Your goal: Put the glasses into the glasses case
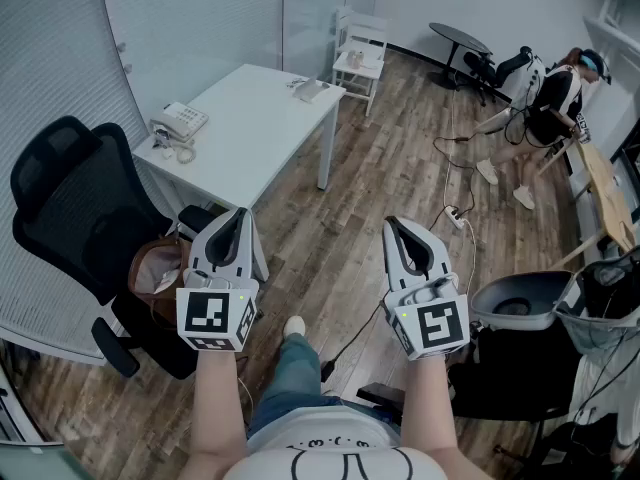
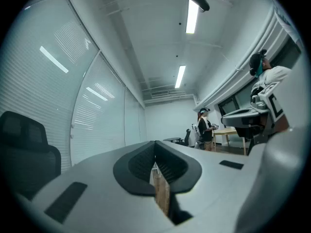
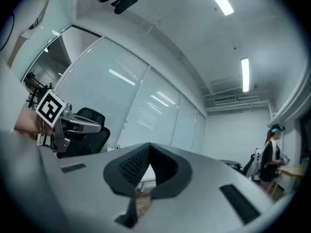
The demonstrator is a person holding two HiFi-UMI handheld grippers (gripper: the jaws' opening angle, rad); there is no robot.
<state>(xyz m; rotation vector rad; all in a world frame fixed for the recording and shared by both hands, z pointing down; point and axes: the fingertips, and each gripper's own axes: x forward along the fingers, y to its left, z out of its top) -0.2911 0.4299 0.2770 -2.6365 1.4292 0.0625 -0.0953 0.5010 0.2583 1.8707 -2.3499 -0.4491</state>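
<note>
I stand on a wooden floor and hold both grippers out in front of me, side by side at about waist height. The left gripper (image 1: 238,214) (image 2: 155,144) is shut, its jaws meeting with nothing between them. Likewise the right gripper (image 1: 392,224) (image 3: 148,147) is shut and holds nothing. Ahead and to the left stands a white table (image 1: 262,118). At its far corner lies a small grey item (image 1: 308,89), too small to tell what it is. I cannot make out glasses or a case for certain. Both grippers are well short of the table.
A desk phone (image 1: 178,123) sits on the table's near-left end. A black office chair (image 1: 75,213) and a brown bag (image 1: 155,268) stand at my left. A power strip with cables (image 1: 458,218) lies on the floor. A grey seat (image 1: 520,298) is at right, a person (image 1: 545,98) far right.
</note>
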